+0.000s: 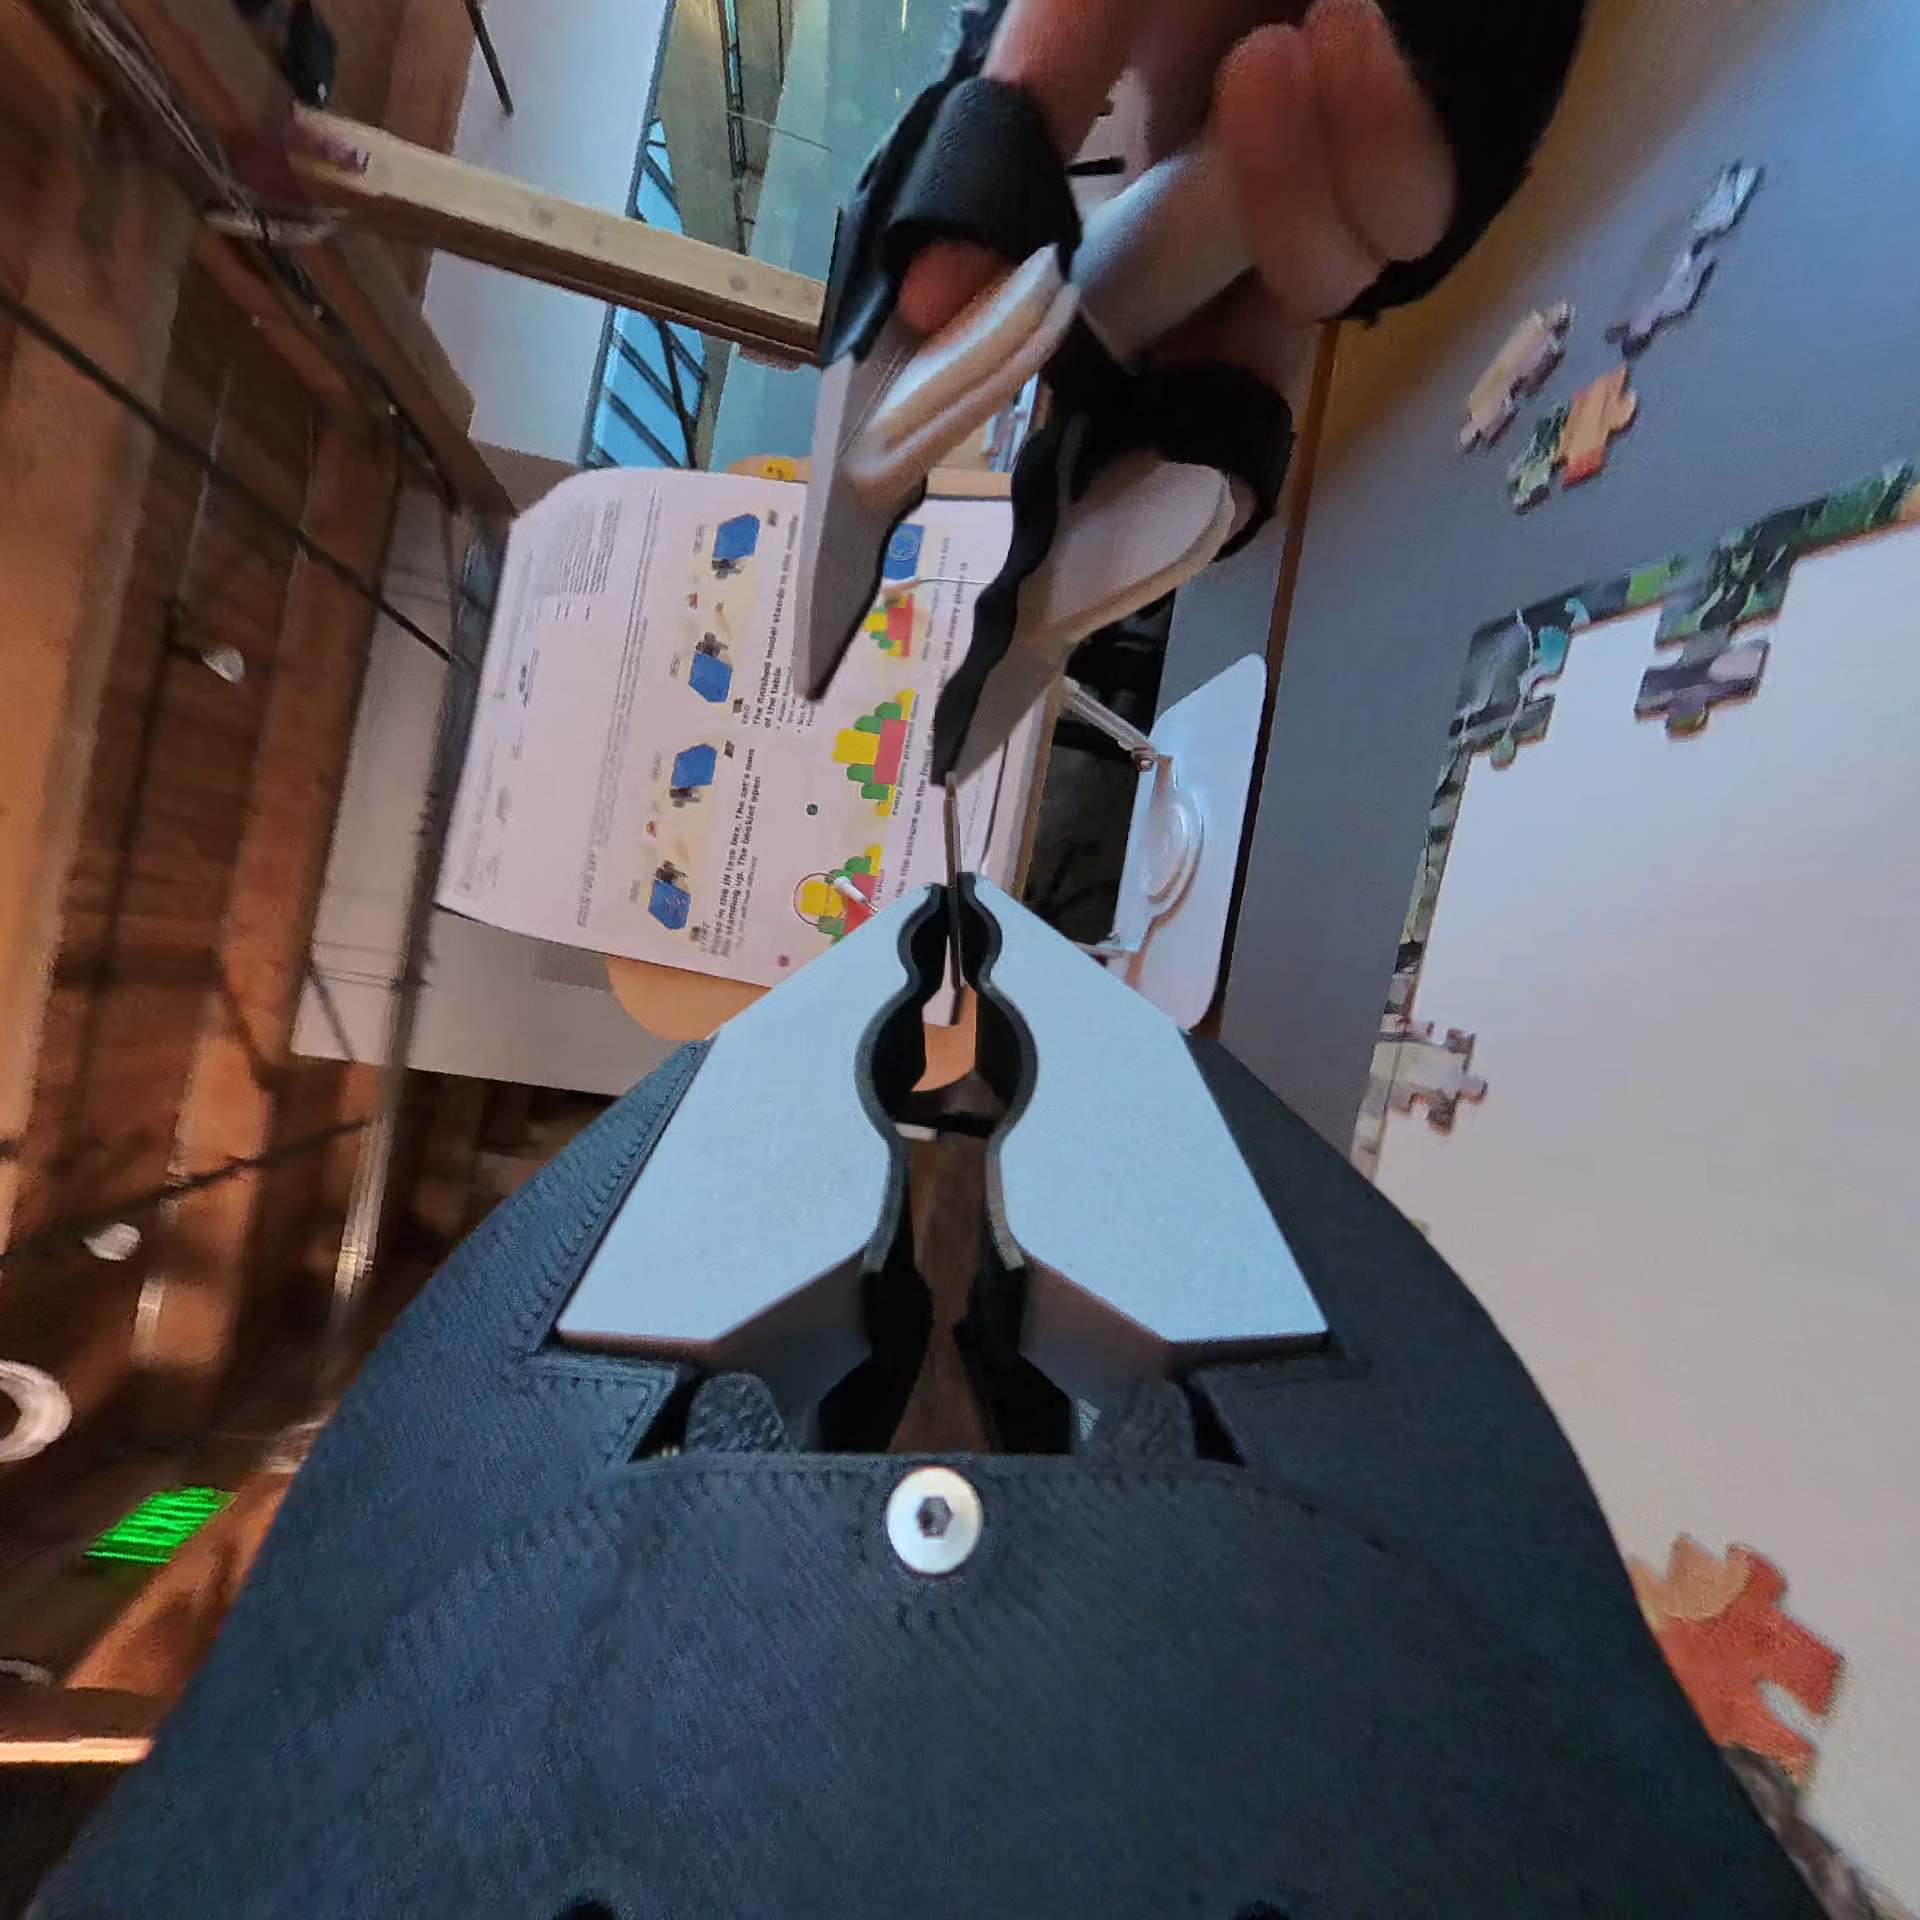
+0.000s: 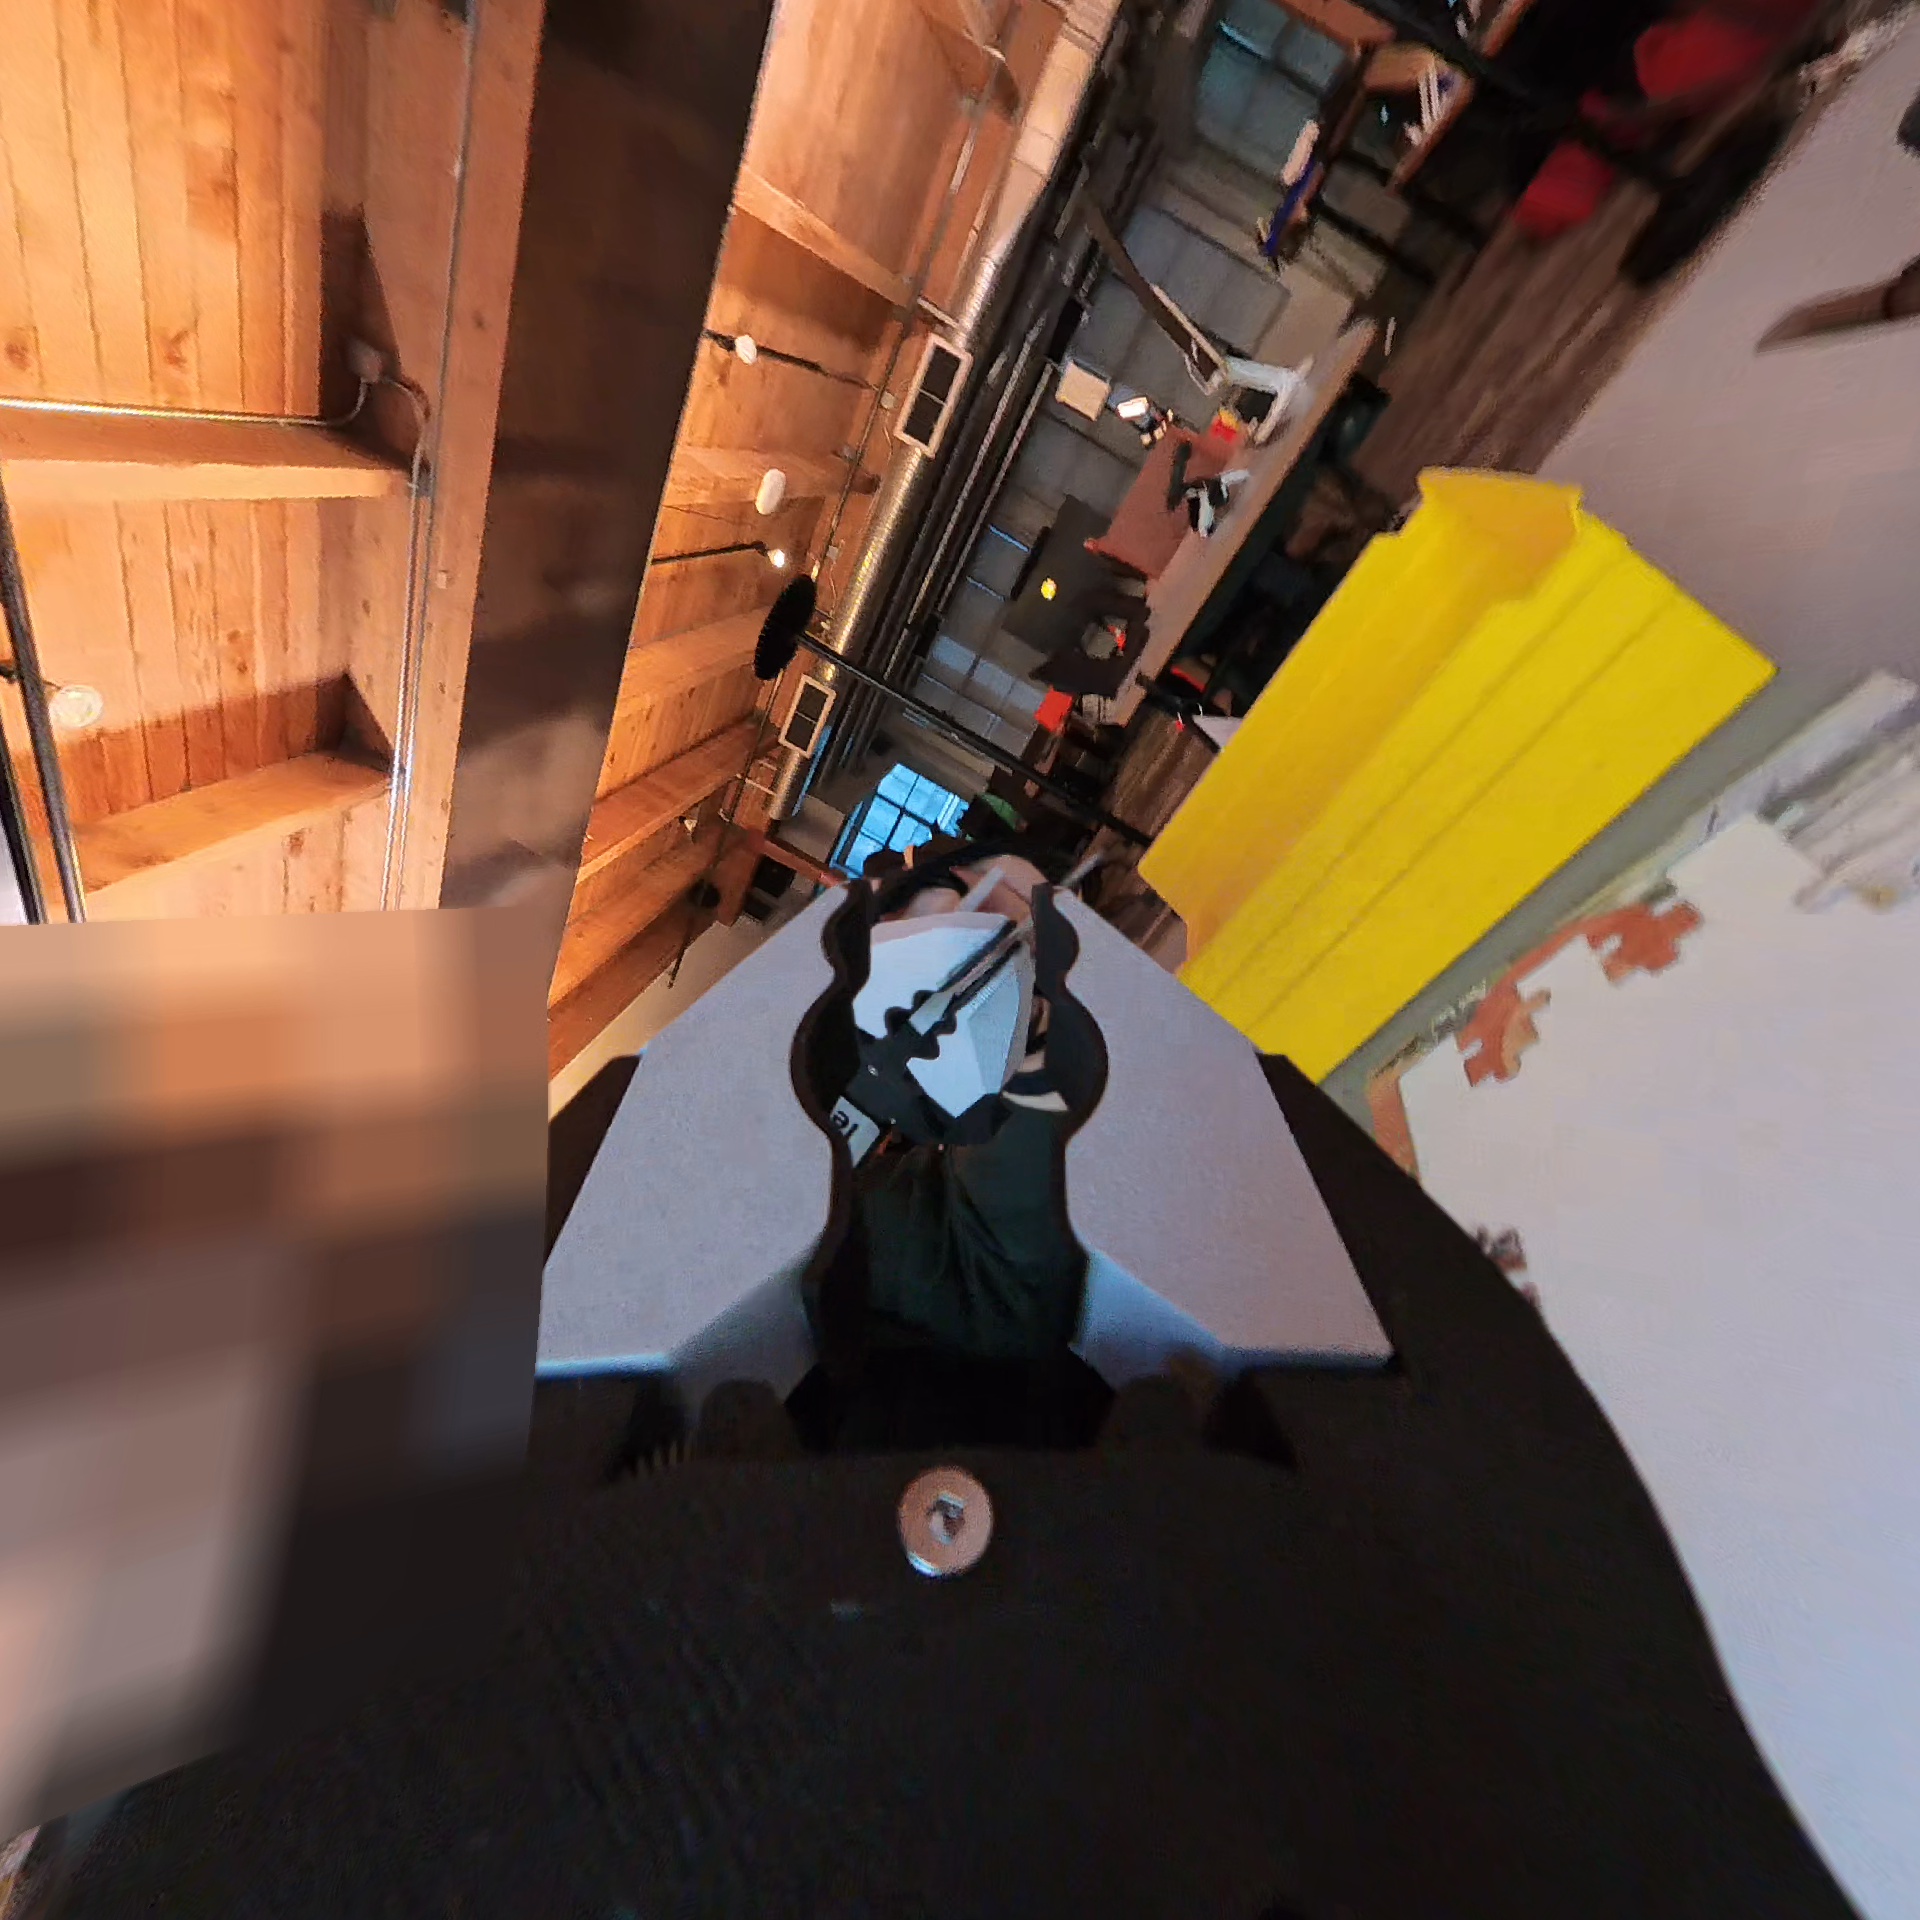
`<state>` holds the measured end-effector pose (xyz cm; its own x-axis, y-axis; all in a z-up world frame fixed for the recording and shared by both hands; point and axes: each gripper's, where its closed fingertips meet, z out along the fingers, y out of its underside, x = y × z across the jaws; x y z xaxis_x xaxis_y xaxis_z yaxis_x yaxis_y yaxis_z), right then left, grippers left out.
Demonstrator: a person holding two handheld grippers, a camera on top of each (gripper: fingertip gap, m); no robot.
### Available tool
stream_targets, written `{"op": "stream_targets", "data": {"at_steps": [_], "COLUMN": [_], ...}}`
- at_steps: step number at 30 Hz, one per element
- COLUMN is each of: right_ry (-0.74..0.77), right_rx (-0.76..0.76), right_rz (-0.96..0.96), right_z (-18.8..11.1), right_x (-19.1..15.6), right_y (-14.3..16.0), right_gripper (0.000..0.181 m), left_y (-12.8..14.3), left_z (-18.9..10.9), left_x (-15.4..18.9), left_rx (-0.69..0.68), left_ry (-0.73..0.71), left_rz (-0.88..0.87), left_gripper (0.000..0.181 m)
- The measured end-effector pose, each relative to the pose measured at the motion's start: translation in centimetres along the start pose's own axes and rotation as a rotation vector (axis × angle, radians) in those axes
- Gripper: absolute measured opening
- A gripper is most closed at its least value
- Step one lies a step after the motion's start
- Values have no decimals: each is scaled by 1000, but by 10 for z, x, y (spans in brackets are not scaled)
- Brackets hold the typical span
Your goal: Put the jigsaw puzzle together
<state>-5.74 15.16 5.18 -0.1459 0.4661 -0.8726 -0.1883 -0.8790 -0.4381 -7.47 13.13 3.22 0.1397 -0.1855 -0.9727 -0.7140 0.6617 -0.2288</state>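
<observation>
Left gripper (image 1: 954, 904) clamped on an edge-on puzzle piece (image 1: 952, 831), its picture hidden. Right gripper (image 1: 883, 727) just beyond, jaws apart, hand (image 1: 1226, 156) blurred. Partly assembled jigsaw border (image 1: 1704, 592) at right, cut off.

Left tongs (image 1: 954, 894): matt grey smooth fingers (image 1: 748, 1174) in a black ribbed printed-plastic body, with a shiny metal screw (image 1: 934, 1519). They're pinching a thin card piece (image 1: 952, 894), seen edge-on. Right tongs (image 1: 951, 914): same matt grey and black plastic. Hand (image 1: 1226, 208) is wearing black cloth. Counter (image 1: 1683, 1091) is looking smooth, matt white. Puzzle pieces (image 1: 1558, 416): printed card, brown cut edges. Bin (image 2: 1455, 748): glossy yellow plastic. Ceiling (image 2: 208, 312): rough bare wood.
</observation>
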Motion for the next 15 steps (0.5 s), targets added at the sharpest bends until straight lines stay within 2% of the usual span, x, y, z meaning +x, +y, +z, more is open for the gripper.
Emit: {"op": "stream_targets", "data": {"at_steps": [3, 6, 8, 10, 13, 15], "right_ry": [28, 27, 25, 4, -22, -4], "right_rx": [-63, -114, -161, -181, -154, -109], "right_rz": [27, 33, 36, 41, 27, 2], "right_z": [4, 5, 6, 7, 7, 4], "right_x": [7, 8, 10, 9, 7, 10], "right_y": [12, 20, 28, 31, 26, 18], "right_gripper": [28, 20, 7, 5, 1, 1], "left_y": [-2, -6, -11, -13, -6, 16], "left_z": [1, 0, -3, -5, -3, 1], "left_x": [3, 6, 7, 7, 0, -8], "left_rx": [7, 27, 57, 78, 87, 7], "left_ry": [-45, -31, -30, -22, 2, 38], "left_rz": [122, 134, 148, 137, -38, -214], "left_gripper": [0, 0, 0, 0, 12, 37]}}
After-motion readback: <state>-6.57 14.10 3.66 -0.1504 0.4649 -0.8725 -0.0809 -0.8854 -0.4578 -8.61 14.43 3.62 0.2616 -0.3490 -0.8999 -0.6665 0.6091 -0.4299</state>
